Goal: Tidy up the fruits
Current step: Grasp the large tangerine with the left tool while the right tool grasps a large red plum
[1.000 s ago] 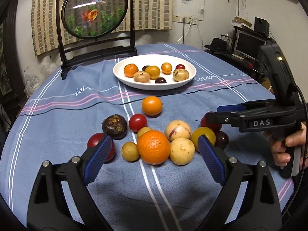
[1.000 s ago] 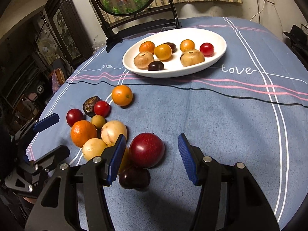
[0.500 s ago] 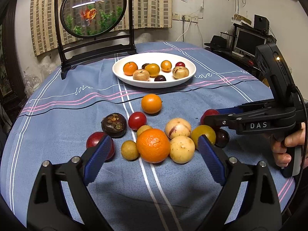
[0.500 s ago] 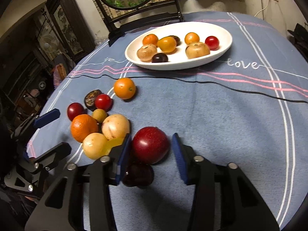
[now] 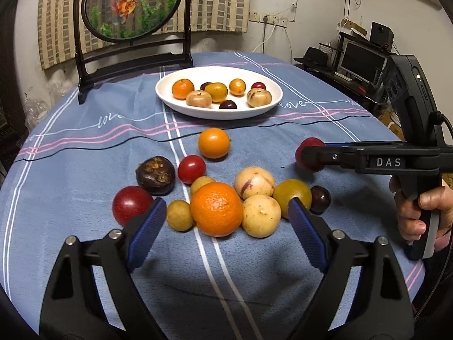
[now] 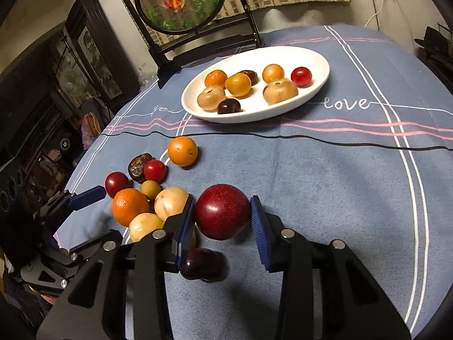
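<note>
My right gripper is closing its jaws, and both blue pads press the sides of a large dark red plum. The left wrist view shows the same plum at the right gripper's tip. My left gripper hangs over the loose pile with its jaws closing. A big orange and a pale round fruit lie between its pads, untouched. A white plate with several fruits stands farther back.
Loose fruits lie on the blue striped tablecloth: a mangosteen, a small red tomato, a lone orange, a dark small plum. A round goldfish screen on a black stand rises behind the plate.
The right gripper's jaws came together from wide apart until the pads met the red plum. The left gripper's jaws narrowed a little and stayed over the pile.
</note>
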